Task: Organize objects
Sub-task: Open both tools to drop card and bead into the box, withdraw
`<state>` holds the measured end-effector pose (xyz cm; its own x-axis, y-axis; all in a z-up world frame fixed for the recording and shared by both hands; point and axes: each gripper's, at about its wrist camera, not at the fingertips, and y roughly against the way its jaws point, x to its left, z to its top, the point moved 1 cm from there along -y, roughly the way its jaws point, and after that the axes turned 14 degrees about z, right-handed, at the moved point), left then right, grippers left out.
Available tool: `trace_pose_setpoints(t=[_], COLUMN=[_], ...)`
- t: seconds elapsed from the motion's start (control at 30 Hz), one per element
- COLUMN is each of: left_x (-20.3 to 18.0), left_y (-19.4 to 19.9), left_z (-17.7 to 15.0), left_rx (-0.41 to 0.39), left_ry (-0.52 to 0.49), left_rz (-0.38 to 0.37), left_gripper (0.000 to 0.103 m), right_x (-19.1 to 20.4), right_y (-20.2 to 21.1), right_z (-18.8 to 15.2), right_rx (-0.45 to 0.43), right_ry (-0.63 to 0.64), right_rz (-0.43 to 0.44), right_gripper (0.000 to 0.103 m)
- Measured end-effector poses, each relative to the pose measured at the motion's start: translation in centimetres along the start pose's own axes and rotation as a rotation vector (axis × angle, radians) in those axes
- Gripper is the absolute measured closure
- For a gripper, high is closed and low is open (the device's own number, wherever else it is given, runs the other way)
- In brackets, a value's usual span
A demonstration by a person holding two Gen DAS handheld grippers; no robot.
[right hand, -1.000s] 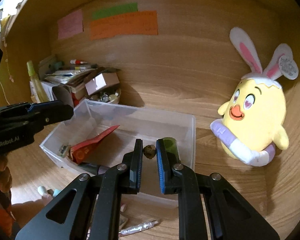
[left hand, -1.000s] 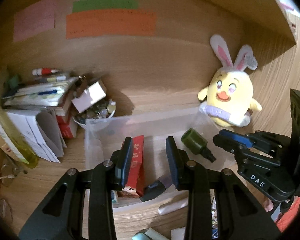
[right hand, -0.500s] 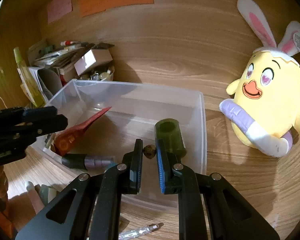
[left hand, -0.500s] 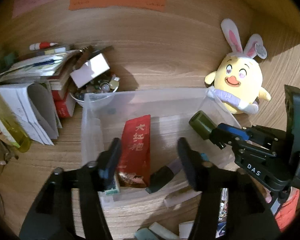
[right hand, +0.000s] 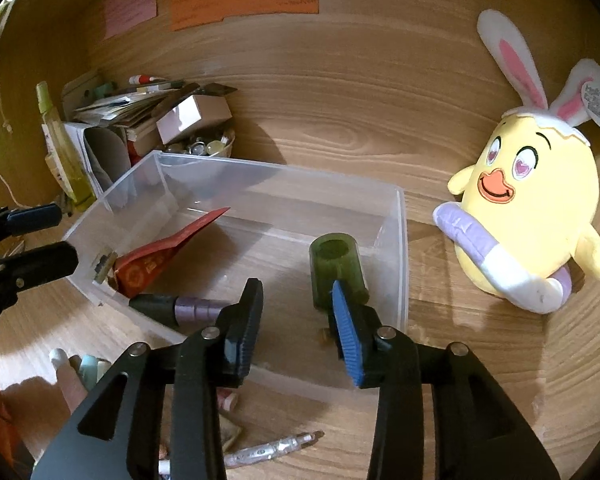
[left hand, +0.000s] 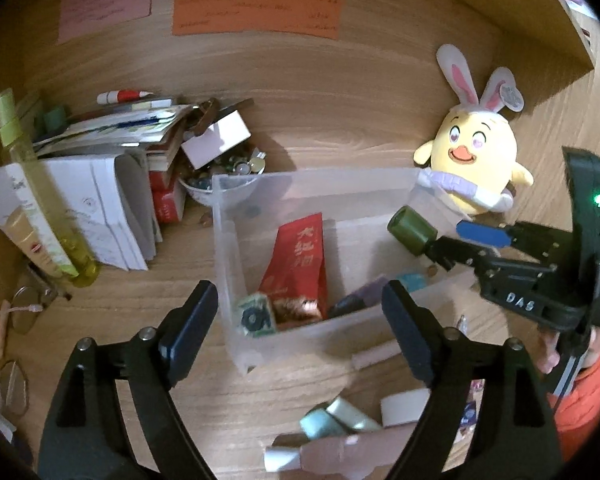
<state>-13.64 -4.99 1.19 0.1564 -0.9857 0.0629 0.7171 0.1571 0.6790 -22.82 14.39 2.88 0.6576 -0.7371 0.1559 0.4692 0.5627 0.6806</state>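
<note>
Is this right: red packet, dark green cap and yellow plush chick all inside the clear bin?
Not quite. The plush chick sits outside the clear bin, on the wood to its right, as the right wrist view shows. The red packet and green cap are inside.

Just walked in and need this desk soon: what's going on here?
A person is sorting desk clutter into a clear plastic bin. The right hand-held gripper is opening over the bin, beside a dark green cylinder. The left hand-held gripper is opening too, empty. A red packet already lies inside.
</note>
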Motion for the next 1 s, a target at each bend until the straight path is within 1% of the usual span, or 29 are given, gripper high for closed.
trace_pose_setpoints(t=[0.17,0.2,0.4,0.5,0.63,0.87,1.0], left_x=[0.1,0.1,0.0,-0.2,-0.2,1.2,1.8], left_y=[0.5,0.6,0.7,0.7,0.3,-0.1,-0.3], left_z=[-1.4,-1.7,-3.8,-4.9,-6.4,-8.4,-9.1], left_rx=[0.012,0.016,0.055,0.077,0.111,0.158,0.182], left_ry=[-0.02,-0.023,-0.024,-0.035,-0.047,0.009,0.049], left_rz=[0.003,0.005,-0.014,-0.021,-0.012,-0.004,-0.021], left_gripper=[0.016,0.016,0.015,0.015,0.015,0.015,0.015], right_x=[0.4,0.5,0.9,1.0,1.2,1.2,1.3], right_y=[1.7,2.1,4.0,4.5,4.8,5.0,4.8], right_z=[-0.6,-0.7,-1.8,-2.6,-4.0,-7.4,-8.7], right_rx=[-0.028,-0.033,-0.049,-0.046,-0.031,0.017,0.039], right_ry=[-0.003,-0.003,-0.009,-0.012,-0.016,-0.056,-0.077], right_rz=[-0.011,-0.01,-0.011,-0.014,-0.023,-0.019,-0.01], right_gripper=[0.054,0.053,0.053,0.053,0.053,0.053,0.053])
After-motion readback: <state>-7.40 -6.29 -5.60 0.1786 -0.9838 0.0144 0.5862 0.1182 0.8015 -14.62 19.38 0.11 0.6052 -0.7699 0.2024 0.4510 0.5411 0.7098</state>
